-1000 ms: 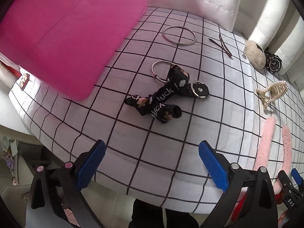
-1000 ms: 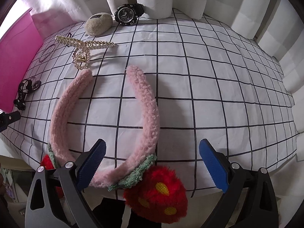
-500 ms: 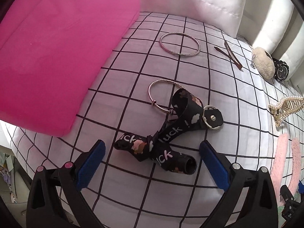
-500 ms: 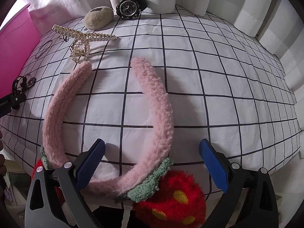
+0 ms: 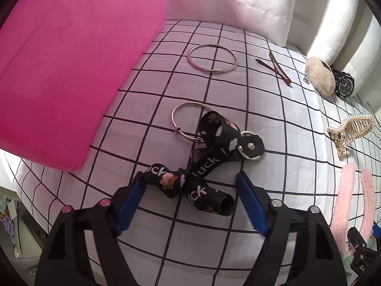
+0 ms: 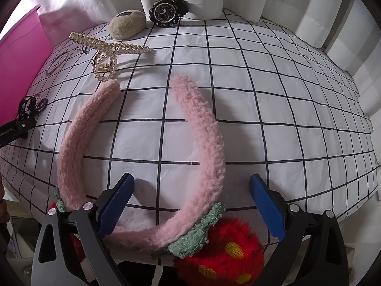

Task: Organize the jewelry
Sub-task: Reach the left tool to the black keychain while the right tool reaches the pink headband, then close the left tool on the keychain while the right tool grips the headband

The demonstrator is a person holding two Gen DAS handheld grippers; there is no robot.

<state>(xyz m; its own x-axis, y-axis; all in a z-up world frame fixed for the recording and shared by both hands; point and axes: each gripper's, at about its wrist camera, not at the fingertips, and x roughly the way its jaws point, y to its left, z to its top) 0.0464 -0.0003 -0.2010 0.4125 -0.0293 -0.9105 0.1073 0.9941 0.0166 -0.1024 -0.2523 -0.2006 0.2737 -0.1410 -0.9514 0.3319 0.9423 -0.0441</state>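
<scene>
1. Left gripper [image 5: 188, 199]: jaws have just been closing in, now about half open. The black printed lanyard [image 5: 197, 174] lies bunched between the blue pads. The left pad [image 5: 129, 201] touches or nearly touches the strap's left loop; can't tell if it presses. The right pad is clear of the strap. Not clamped.
2. Lanyard sits on the checked cloth [image 5: 273, 124], near edge, just right of the pink box [image 5: 66, 71]. Its key ring [image 5: 189, 121] lies on the far side, flat on the cloth.
3. Farther out: thin bangle [image 5: 212, 58], brown hair clip [image 5: 273, 68], beige fuzzy pouch [image 5: 320, 75], black watch [image 5: 344, 84], pearl claw clip [image 5: 347, 128] to the right.
4. Right gripper [image 6: 190, 205]: jaws wide open, holding nothing. The right limb of the pink fuzzy headband [image 6: 202, 143] runs between the pads; neither pad presses on it.
5. Headband lies flat, open end pointing far, red strawberry pom [image 6: 221, 255] at the near edge.
</scene>
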